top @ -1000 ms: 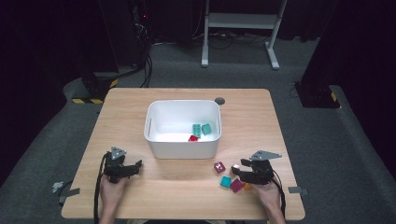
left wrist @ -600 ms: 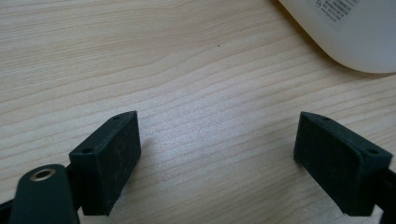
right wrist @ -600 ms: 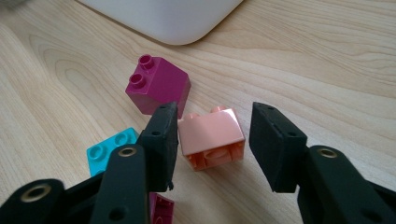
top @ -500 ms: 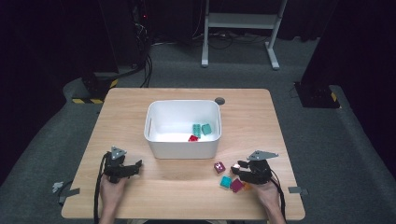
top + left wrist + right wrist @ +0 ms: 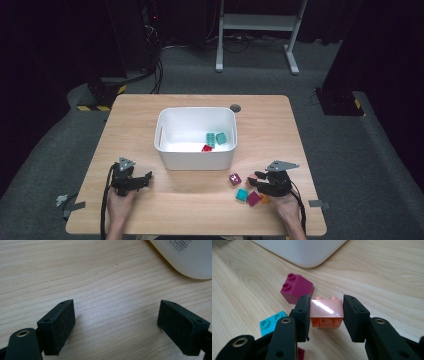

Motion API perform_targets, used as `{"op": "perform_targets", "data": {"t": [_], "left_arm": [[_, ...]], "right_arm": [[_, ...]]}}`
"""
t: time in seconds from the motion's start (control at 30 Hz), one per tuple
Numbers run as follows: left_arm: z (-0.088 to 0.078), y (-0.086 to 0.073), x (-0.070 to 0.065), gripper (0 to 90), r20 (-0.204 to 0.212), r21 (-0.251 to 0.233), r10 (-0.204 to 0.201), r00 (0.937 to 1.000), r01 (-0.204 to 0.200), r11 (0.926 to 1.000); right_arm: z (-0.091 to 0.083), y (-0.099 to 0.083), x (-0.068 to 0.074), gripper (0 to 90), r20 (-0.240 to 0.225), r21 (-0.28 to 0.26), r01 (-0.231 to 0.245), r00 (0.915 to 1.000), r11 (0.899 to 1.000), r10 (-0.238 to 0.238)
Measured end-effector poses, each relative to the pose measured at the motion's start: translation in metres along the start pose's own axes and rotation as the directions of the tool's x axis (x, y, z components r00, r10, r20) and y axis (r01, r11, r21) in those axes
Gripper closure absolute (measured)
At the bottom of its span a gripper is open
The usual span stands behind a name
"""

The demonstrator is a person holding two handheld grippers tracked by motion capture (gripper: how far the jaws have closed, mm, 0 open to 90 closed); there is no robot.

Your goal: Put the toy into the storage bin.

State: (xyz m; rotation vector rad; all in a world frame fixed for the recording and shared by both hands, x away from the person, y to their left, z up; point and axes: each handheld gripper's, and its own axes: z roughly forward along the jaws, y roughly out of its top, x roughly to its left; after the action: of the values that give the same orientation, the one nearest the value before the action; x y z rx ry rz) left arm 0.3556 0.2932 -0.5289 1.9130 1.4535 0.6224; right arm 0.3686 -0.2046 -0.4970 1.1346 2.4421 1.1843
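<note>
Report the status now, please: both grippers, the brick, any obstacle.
Right hand-held gripper just closed on peach brick. Left hand-held gripper open, empty. Magenta brick close beside; white bin ahead.

I have the white plastic bin (image 5: 195, 144) sitting at the middle of the light wooden table (image 5: 150, 107), with two teal studded bricks (image 5: 216, 138) and a small red brick (image 5: 206, 148) inside it toward its right near corner. My left gripper (image 5: 143, 177) rests near the left near edge, left of the bin's near wall. My right gripper (image 5: 254, 179) lies near the right near edge, its pads on either side of the peach studded brick (image 5: 326, 312). Just left of it sit a magenta studded brick (image 5: 235, 179), a turquoise flat brick (image 5: 242, 195) nearer me, and a dark pink brick (image 5: 254, 198) beside that. A round dark grommet (image 5: 235, 107) lies just beyond the bin's far right corner.
</note>
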Motion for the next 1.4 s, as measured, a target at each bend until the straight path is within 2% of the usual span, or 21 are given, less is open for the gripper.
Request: {"op": "perform_targets", "data": {"t": [0.23,0.47,0.87,1.17,1.3,1.4], "left_arm": [[0.0,0.0,0.0,14.8,0.0,0.0,0.0,1.0,0.0,1.0],[0.0,0.0,0.0,14.8,0.0,0.0,0.0,1.0,0.0,1.0],[0.0,0.0,0.0,14.8,0.0,0.0,0.0,1.0,0.0,1.0],[0.0,0.0,0.0,14.8,-0.001,0.001,0.001,1.0,-0.001,1.0],[0.0,0.0,0.0,14.8,0.0,0.0,0.0,1.0,0.0,1.0],[0.0,0.0,0.0,14.8,0.0,0.0,0.0,1.0,0.0,1.0]], "right_arm": [[-0.007,0.009,-0.001,58.9,0.003,-0.041,0.01,0.9999,0.999,-0.01],[-0.013,0.018,0.001,59.0,-0.001,-0.056,0.009,1.0,0.998,-0.009],[-0.027,0.034,-0.003,59.0,0.01,-0.128,0.003,0.9999,0.992,-0.002],[-0.028,0.044,-0.003,59.0,0.004,-0.133,-0.006,1.0,0.991,0.007],[-0.029,0.05,-0.002,59.0,0.004,-0.14,0.007,1.0,0.99,-0.006],[-0.03,0.054,-0.002,59.0,-0.005,-0.15,-0.005,1.0,0.989,0.005]]}}
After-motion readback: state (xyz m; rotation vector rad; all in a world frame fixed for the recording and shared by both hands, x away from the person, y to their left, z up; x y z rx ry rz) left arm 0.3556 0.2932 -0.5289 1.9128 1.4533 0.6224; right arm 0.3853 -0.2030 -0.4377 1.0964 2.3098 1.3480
